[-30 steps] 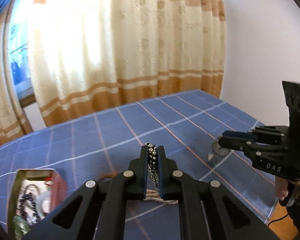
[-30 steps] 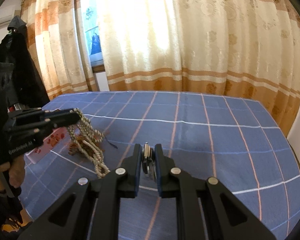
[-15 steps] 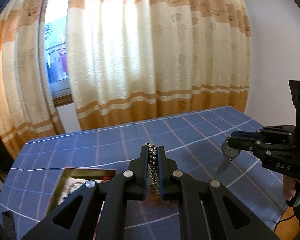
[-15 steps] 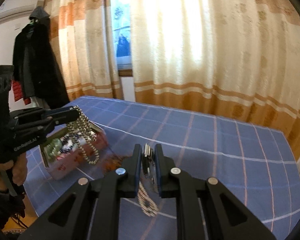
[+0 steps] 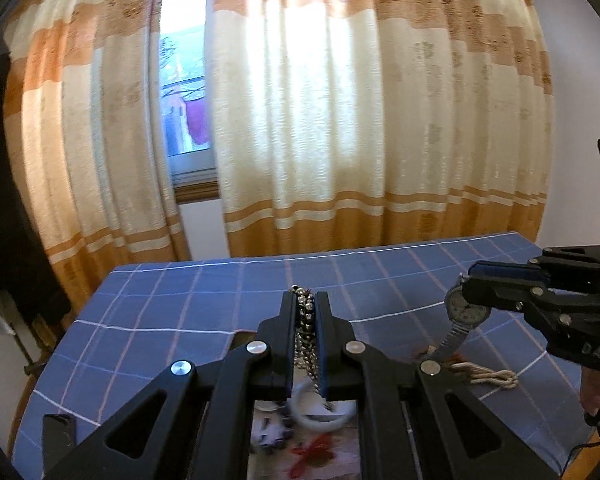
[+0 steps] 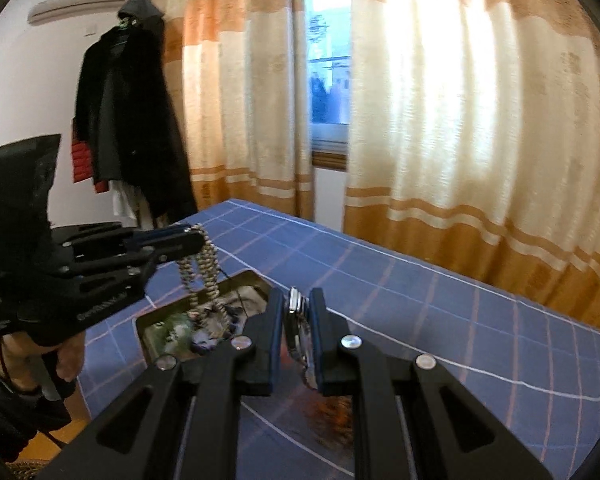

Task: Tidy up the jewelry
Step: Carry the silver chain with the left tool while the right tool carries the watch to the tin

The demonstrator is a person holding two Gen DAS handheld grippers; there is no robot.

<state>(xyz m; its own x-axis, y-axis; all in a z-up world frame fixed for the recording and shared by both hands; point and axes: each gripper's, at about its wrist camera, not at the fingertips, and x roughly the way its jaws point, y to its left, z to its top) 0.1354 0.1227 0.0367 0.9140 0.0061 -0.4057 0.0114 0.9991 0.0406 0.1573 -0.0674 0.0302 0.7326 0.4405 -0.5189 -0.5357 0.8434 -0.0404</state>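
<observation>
My left gripper [image 5: 305,312] pinches a silver beaded chain [image 5: 305,320], dangling over the open metal jewelry tin [image 6: 156,328]. Right gripper [image 6: 298,312], beside that tin, I see clamped on a round-faced steel wristwatch [image 5: 462,312].

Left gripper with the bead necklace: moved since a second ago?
Yes. The left gripper, shut on the bead necklace, went from beside the jewelry box to above it.

Two black hand-held grippers, each in one hand of a person

The left gripper [image 5: 305,344] and the right gripper [image 6: 296,334] have flat black linkage arms with triangular cut-outs, round silver screws and blue inner pads. White letters "DAS" mark the right body. A thin black cable hangs under each hand.
</observation>
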